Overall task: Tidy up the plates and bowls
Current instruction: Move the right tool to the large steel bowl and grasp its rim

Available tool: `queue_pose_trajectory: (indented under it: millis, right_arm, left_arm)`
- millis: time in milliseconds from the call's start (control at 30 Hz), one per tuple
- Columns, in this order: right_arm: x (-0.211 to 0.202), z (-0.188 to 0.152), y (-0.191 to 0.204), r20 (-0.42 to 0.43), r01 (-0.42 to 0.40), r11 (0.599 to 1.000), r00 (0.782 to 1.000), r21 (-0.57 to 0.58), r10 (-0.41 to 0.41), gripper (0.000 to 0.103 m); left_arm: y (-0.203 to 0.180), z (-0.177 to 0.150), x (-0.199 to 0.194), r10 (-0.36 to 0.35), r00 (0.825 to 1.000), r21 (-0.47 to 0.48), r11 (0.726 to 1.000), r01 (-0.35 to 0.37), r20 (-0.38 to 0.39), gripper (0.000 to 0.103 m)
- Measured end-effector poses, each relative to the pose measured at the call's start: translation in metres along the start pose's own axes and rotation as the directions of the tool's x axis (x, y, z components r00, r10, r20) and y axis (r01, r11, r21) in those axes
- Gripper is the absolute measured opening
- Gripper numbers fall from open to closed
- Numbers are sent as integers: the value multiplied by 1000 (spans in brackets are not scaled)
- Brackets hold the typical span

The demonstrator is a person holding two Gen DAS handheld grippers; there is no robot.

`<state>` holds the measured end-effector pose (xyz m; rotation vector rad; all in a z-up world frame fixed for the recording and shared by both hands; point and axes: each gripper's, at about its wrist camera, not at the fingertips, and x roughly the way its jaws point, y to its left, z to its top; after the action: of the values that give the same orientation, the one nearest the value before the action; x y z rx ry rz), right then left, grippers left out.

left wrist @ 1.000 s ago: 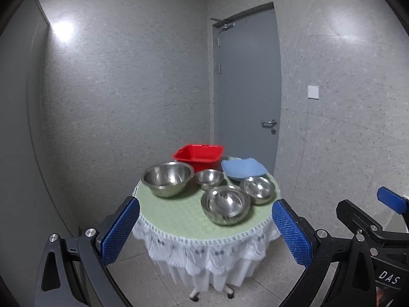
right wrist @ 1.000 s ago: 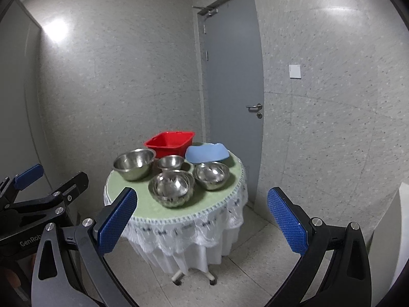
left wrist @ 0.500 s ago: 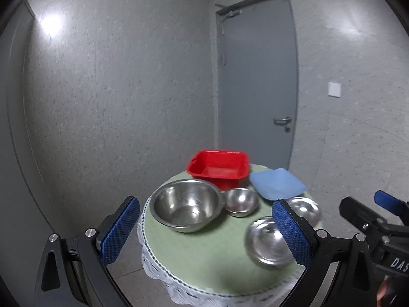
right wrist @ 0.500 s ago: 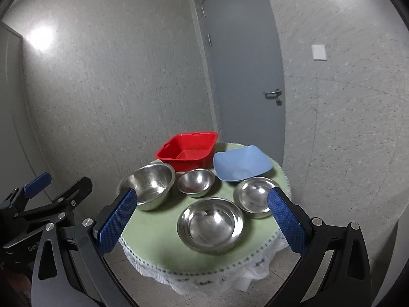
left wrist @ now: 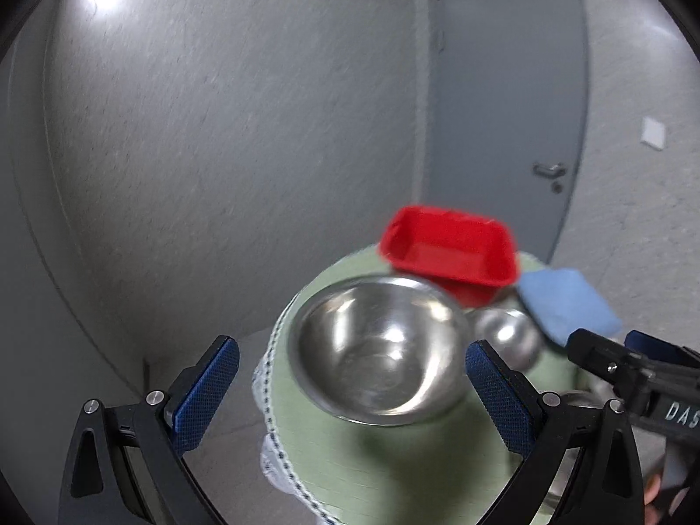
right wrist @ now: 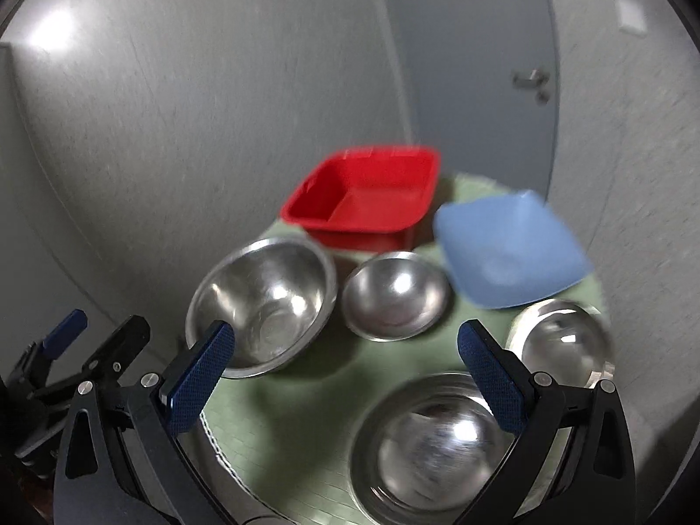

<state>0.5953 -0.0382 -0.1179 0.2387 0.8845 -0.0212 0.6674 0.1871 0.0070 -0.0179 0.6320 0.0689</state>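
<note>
A round table with a green cloth (right wrist: 280, 428) holds several steel bowls, a red tub and a blue square bowl. The largest steel bowl (left wrist: 376, 345) lies just ahead of my open, empty left gripper (left wrist: 350, 398); it also shows in the right wrist view (right wrist: 262, 302). My right gripper (right wrist: 345, 380) is open and empty above the table's near side. A small steel bowl (right wrist: 396, 295) sits in the middle, a medium steel bowl (right wrist: 433, 446) close below my right fingers, another steel bowl (right wrist: 562, 337) at the right. The blue bowl (right wrist: 512, 249) and red tub (right wrist: 367, 197) stand at the back.
Grey speckled walls and a grey door (left wrist: 503, 100) stand close behind the table. The table's lace-trimmed edge (left wrist: 271, 446) drops to the floor at the left. The left gripper's body (right wrist: 74, 363) shows at the right view's left edge, the right gripper's body (left wrist: 634, 372) in the left view.
Both grippers have moved forward and down toward the table, so the bowls look much larger. The left gripper now faces the largest bowl closely. Both stay open.
</note>
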Motion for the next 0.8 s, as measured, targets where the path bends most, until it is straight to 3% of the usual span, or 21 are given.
queue_pose_trajectory:
  millis: [233,433,600,733,800]
  right_arm:
    - [71,12,10,-127,46,999,991,23,-43,103]
    - [120,17,18,-205,133,989,972,58,-119,102]
    - [152,13,20,-272,194,978,948,77,-167,69]
    - [167,7,22,-305,222,972,933,74,-190,54]
    - [172,6,22,-315,222,972,930,75,-188,41]
  left_arm:
    - [15,26,111,-16,989,10,1000,18,-146,102]
    - [37,47,204,-46,972,98,993,70,-231,99]
    - [47,47,266,-79,940,162,977,139,-331,75]
    - [42,43,298,-108,920,202,960,196,-377,63]
    - [40,45,312,-130,909,203,953,225,-397,46]
